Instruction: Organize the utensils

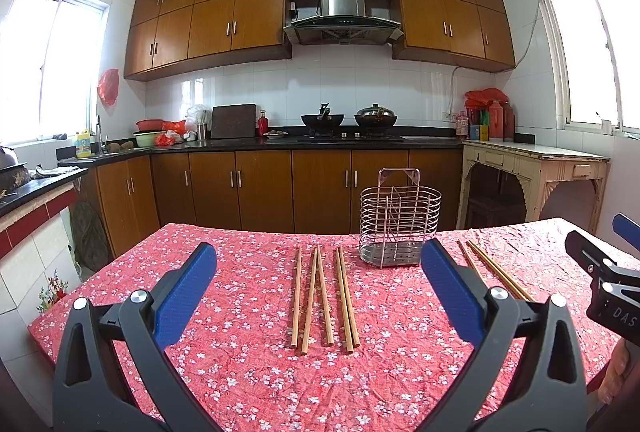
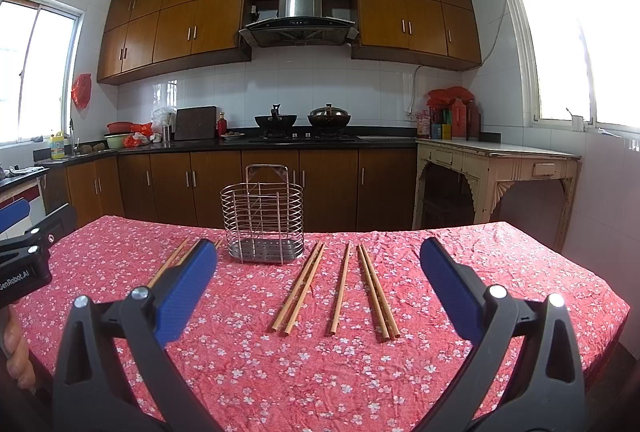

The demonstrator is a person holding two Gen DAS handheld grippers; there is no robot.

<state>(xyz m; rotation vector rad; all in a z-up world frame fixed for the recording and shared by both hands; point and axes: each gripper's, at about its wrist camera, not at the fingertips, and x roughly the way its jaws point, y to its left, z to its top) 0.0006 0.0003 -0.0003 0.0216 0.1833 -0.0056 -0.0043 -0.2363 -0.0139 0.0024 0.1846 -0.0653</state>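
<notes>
The left gripper has a black plastic frame with triangular cut-outs, round silver screws at its joints, and two fingers faced with ribbed blue pads. The right gripper is built alike: black arms, silver screws, blue pads. Seen from the side, their black bodies carry white lettering, "DAS" on the right one and "GenRobot.AI" on the left.

**Red blossoms, tan sticks, blue pads**

The cloth on the bench is red, sprinkled with small white and pink flowers. The chopsticks are pale tan wood. The rack is bare silvery wire over a grey perforated base. Each gripper has black arms, blue ribbed pads and silver rivets. Behind, the cabinets are orange-brown, the tiles white, the counter black.
</notes>
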